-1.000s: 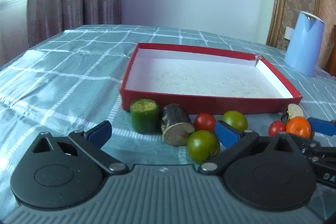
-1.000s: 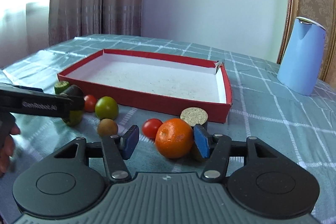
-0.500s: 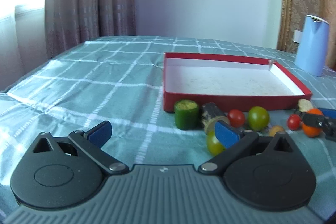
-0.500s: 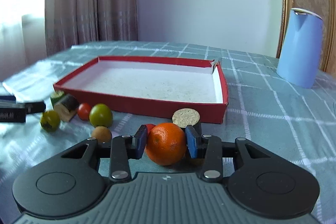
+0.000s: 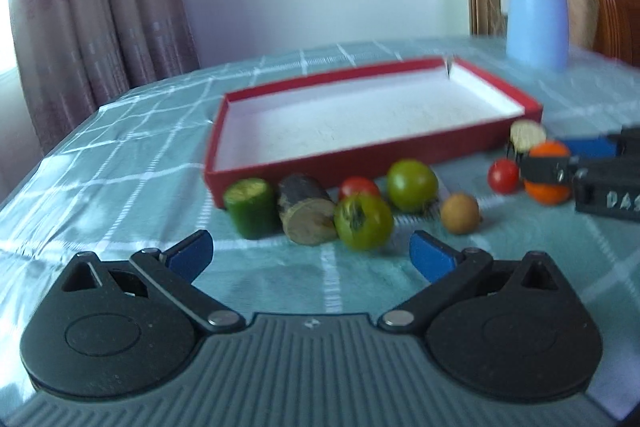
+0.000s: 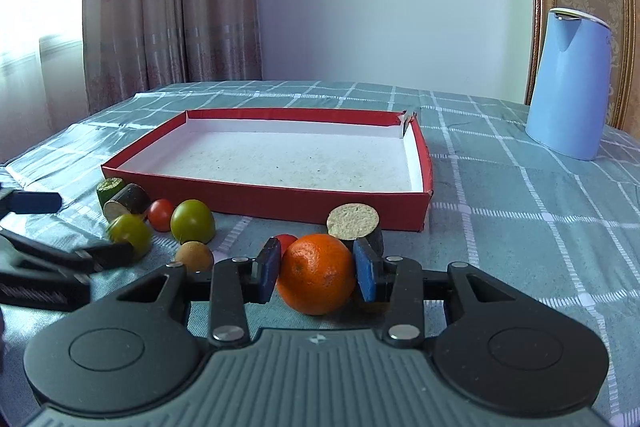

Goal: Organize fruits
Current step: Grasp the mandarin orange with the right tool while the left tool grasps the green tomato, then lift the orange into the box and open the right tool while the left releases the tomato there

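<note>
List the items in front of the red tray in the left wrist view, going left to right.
Green cucumber chunk, dark log piece, green tomato, second green tomato, brown longan, red cherry tomato, orange in the right gripper.

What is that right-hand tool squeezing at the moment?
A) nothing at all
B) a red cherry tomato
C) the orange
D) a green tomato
C: in the right wrist view, the right tool has its two blue pads against either side of the orange, just in front of the red tray, which has no fruit in it.
</note>
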A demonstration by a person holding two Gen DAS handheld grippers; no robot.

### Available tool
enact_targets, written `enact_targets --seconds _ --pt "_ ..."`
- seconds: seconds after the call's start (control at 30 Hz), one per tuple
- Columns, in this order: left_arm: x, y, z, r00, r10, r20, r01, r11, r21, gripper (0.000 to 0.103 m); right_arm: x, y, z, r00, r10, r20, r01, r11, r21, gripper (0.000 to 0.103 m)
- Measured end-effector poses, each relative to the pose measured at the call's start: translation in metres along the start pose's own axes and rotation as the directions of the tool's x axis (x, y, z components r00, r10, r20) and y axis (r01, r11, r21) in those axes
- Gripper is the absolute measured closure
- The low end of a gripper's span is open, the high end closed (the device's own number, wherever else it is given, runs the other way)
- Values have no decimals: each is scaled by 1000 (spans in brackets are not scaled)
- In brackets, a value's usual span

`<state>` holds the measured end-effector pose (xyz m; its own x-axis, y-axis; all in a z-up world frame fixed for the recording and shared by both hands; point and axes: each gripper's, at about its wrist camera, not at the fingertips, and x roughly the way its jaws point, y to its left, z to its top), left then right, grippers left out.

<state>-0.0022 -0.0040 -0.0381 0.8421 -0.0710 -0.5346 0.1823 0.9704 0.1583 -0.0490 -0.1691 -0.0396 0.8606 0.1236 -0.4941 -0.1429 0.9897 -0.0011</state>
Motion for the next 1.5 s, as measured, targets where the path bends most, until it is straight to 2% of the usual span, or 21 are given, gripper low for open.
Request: enact_targets --seconds 0.1,0.2,0.27,0.4,0.43,0.6,0.67,1.03,1.2,1.3,1.5 --pt "2 -3 4 1000 -11 3 11 1000 -2 0 1 0 0 1000 4 -4 -4 1000 0 65" --pt "4 0 11 1000 -24 4 24 999 -43 0 1 0 0 1000 6 -5 -6 1000 0 65" --pt "4 0 14 998 -59 5 59 997 -49 1 1 0 0 1000 6 -5 -6 1000 0 65" --pt "10 -6 12 997 -76 -23 76 997 -25 35 1 -1 0 1000 8 -5 -8 1000 4 65" --pt "10 -7 10 997 -68 -21 67 998 -16 37 1 -1 0 1000 9 -6 -9 1000 5 65" --pt "7 -6 4 994 -112 1 112 994 0 68 1 -2 0 1000 16 -7 -16 1000 13 65" --pt "6 -7 3 991 -131 -7 131 991 1 73 1 -1 -1 1000 13 -6 -13 1000 9 65" --pt "-2 -3 1 990 -141 16 141 990 -24 74 -1 -2 -1 1000 8 2 -8 1000 19 65" --pt "-15 -1 3 988 -134 77 136 991 -19 74 -7 -6 0 1000 4 22 -5 999 35 65" --pt "-21 0 11 986 -128 110 130 992 -5 74 -14 -8 6 999 -2 49 0 1000 32 65" --pt "-4 4 36 986 -125 106 129 991 -26 74 -14 -13 27 994 -48 100 48 999 2 65"
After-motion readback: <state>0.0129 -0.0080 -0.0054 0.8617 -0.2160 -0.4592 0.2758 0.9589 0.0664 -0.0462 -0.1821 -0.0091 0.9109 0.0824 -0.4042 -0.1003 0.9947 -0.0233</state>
